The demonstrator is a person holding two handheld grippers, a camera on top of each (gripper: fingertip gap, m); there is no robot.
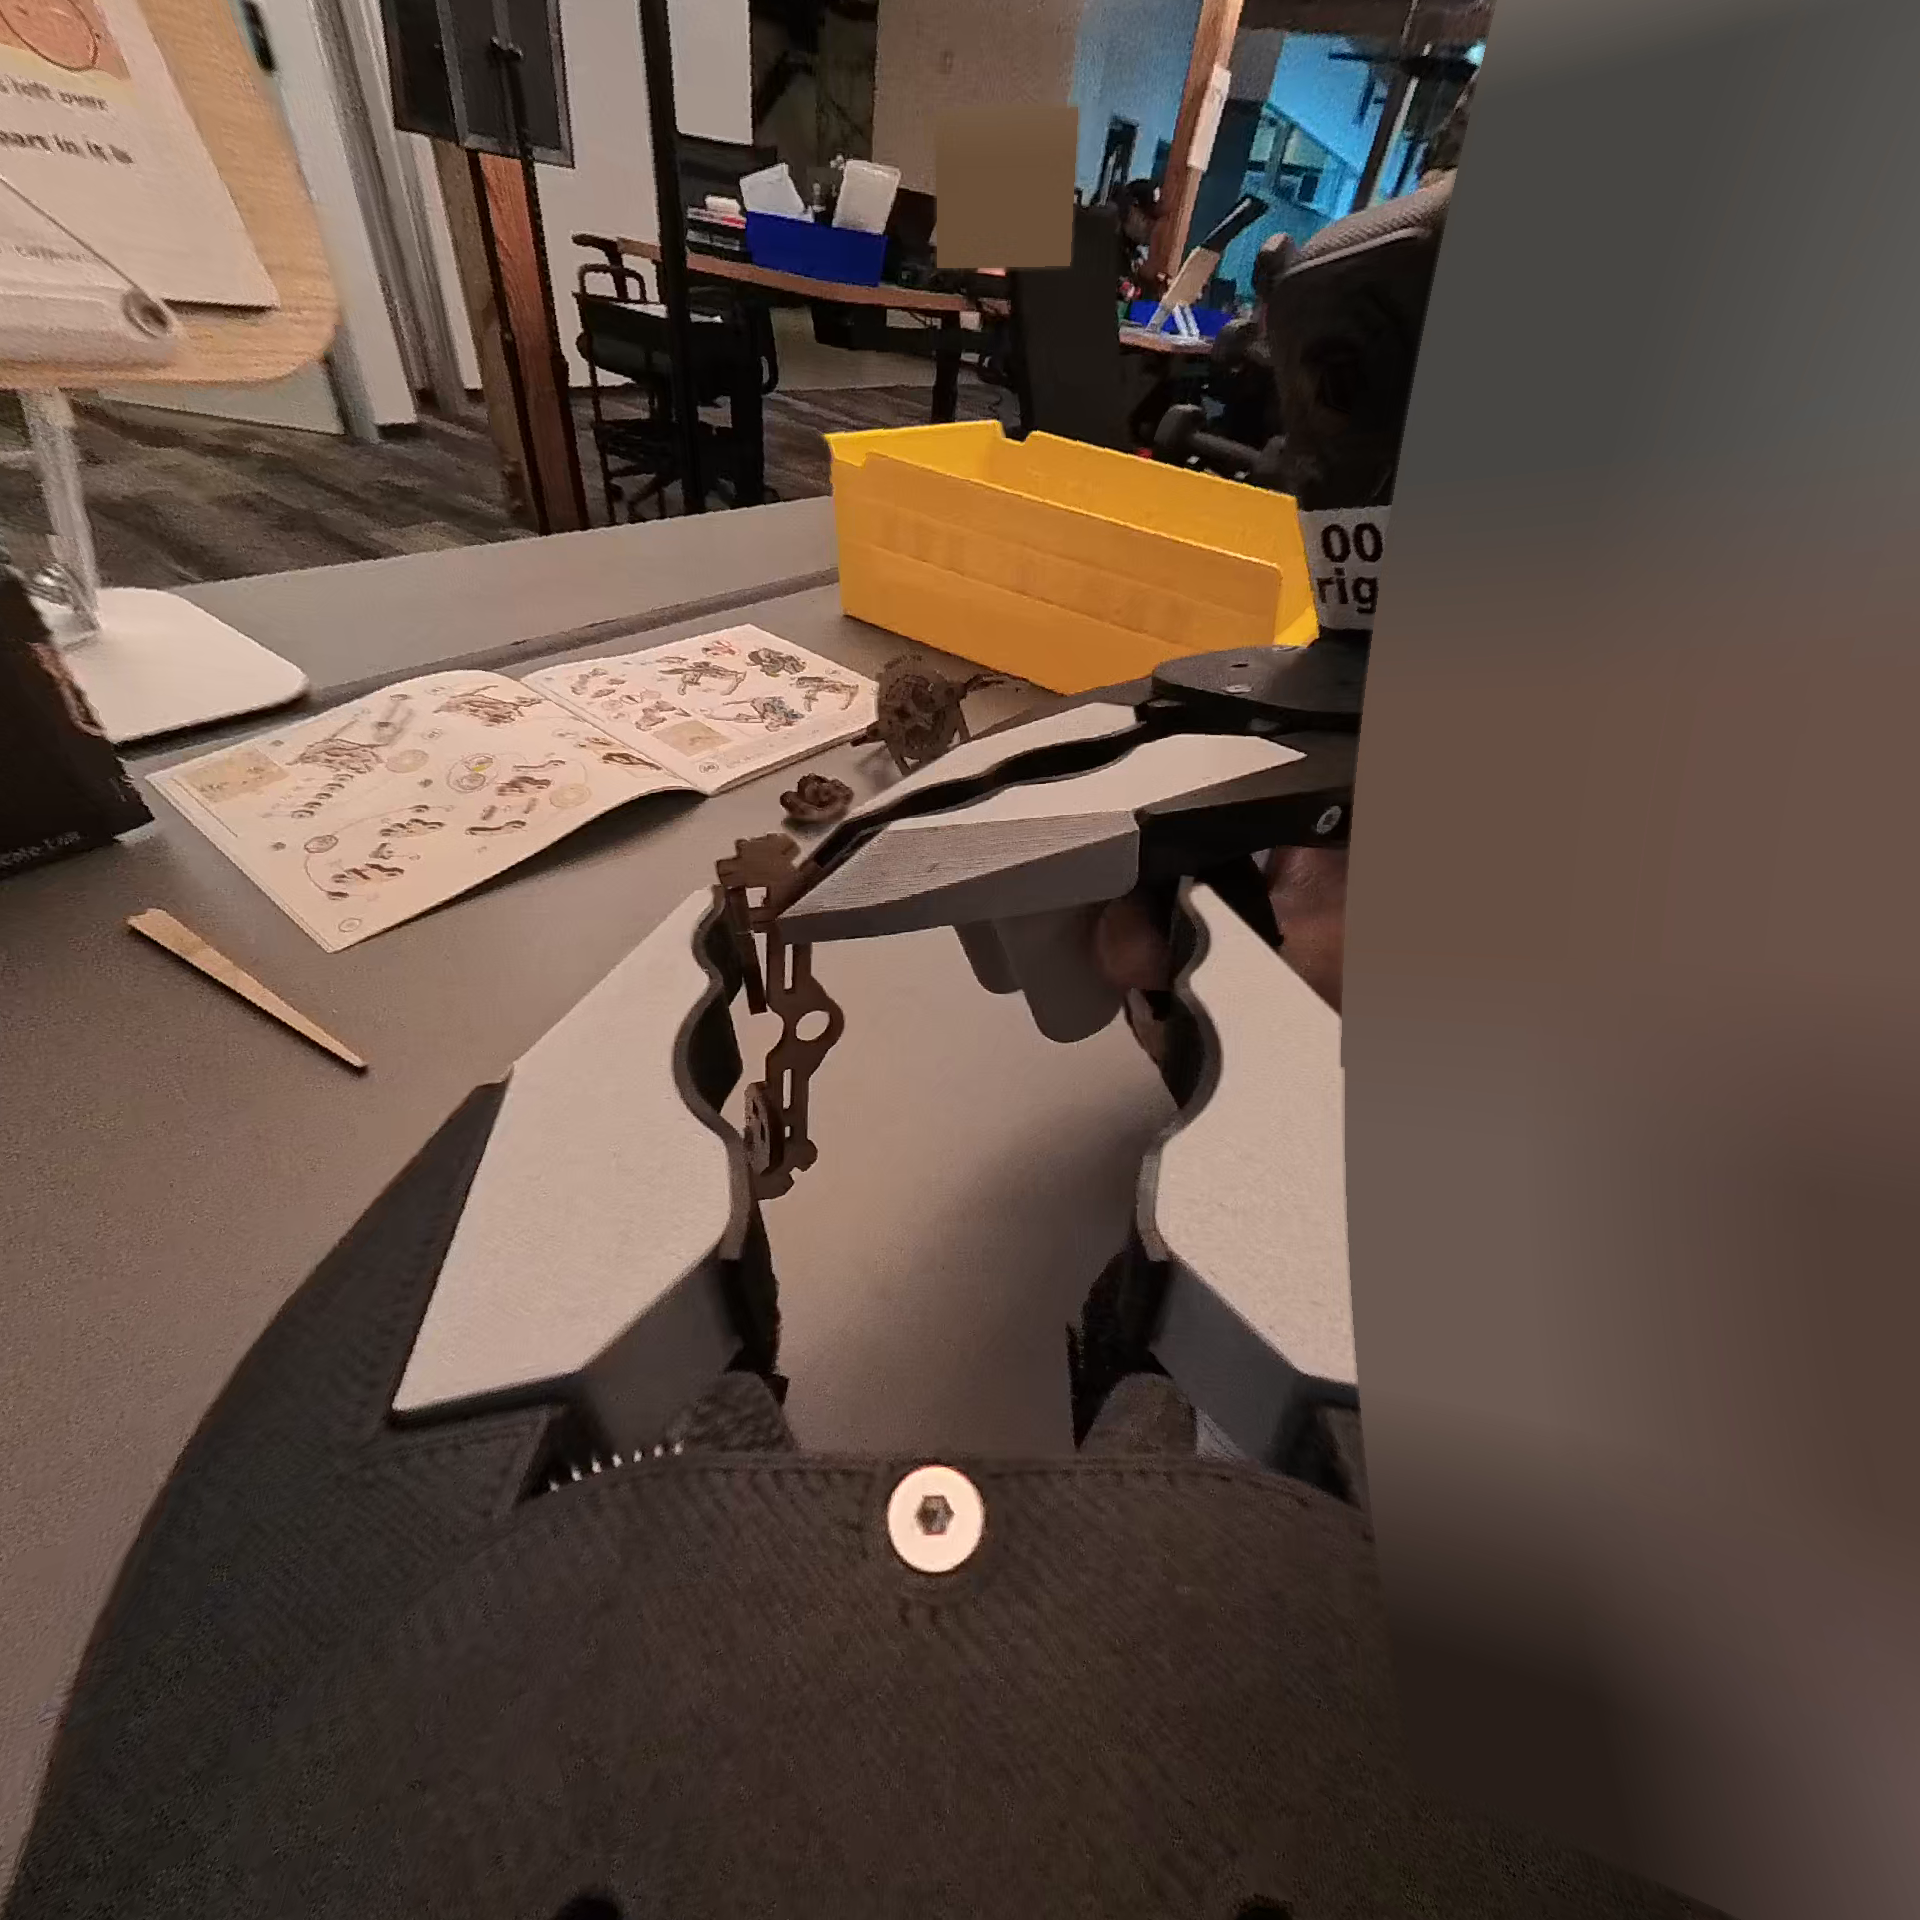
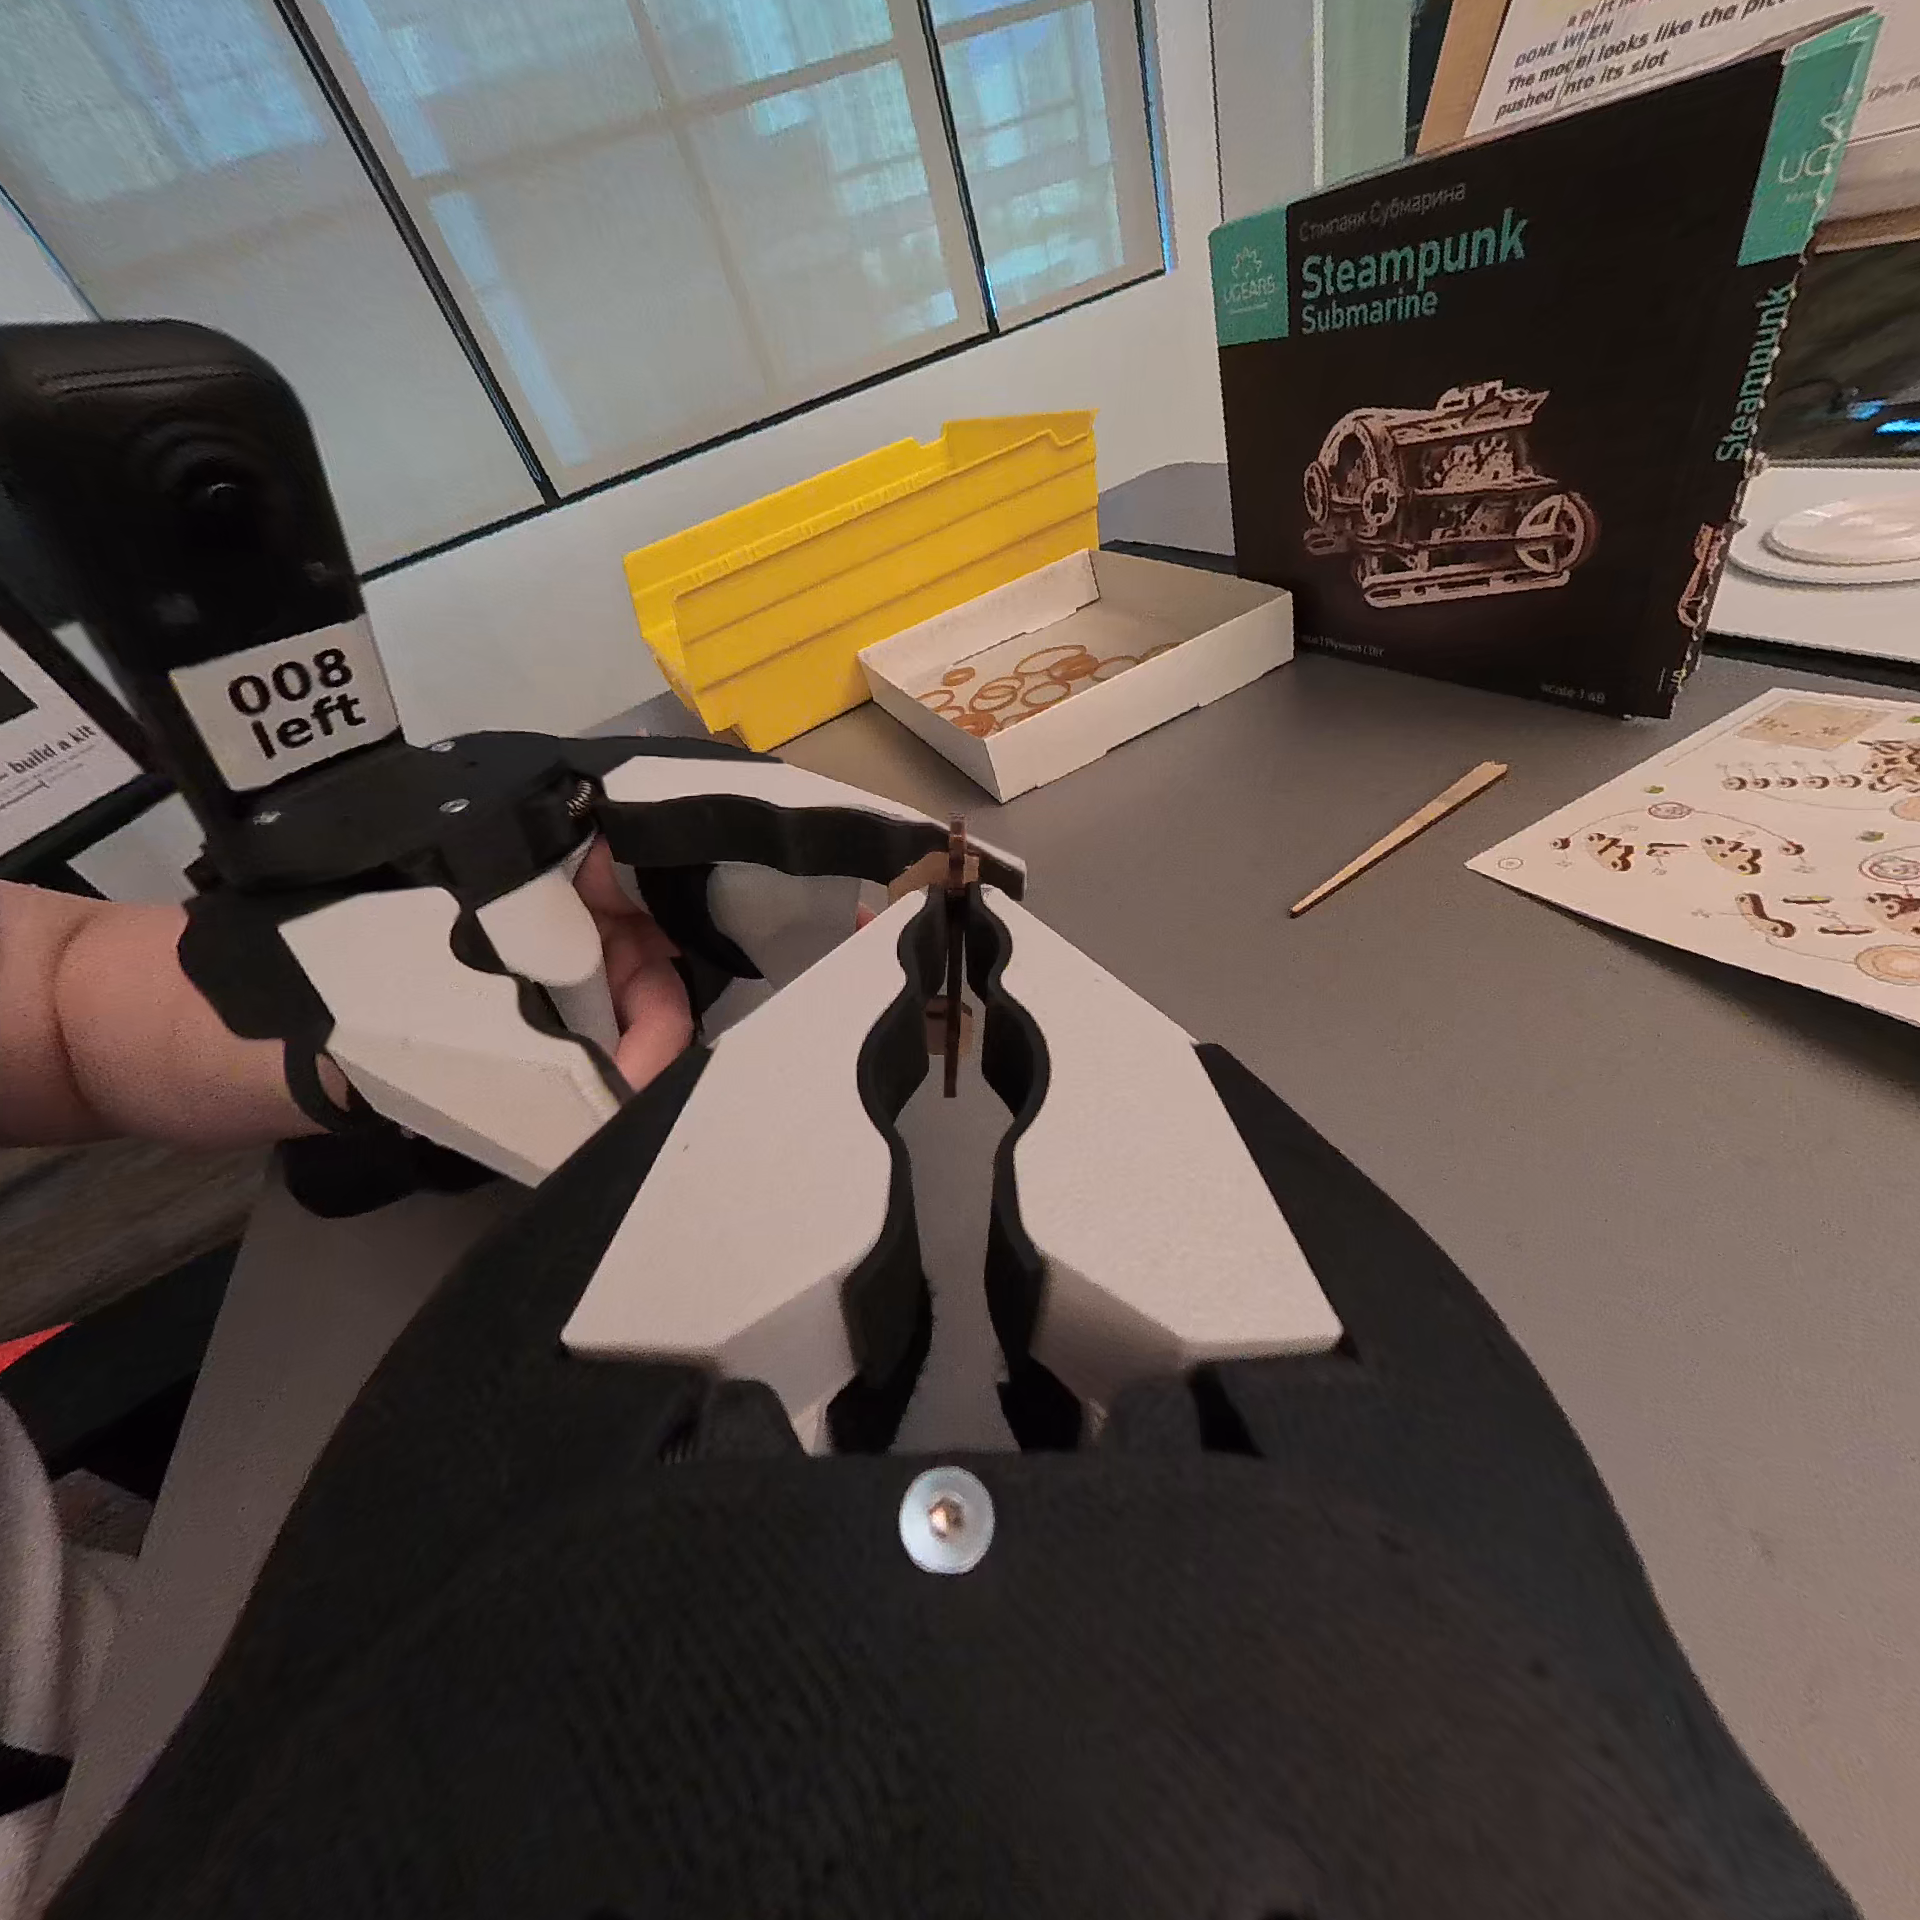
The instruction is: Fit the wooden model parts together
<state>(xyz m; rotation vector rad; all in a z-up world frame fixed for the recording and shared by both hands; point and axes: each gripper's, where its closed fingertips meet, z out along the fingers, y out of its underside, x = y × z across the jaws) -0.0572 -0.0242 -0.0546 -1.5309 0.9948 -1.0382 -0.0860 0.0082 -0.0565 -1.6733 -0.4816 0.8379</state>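
Now, left to right: the left tool [image 1: 940, 997] stands spread, its left finger touching the flat wooden part [image 1: 781, 1023], which hangs long axis vertical above the tabletop [image 1: 208, 1195], pinched at its top by the right tool [image 2: 954, 914]; beyond, a white tray [image 2: 1081, 681] holds rings.

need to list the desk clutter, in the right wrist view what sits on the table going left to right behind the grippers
yellow bin → white tray of rings → dark model box → wooden stick → instruction sheet
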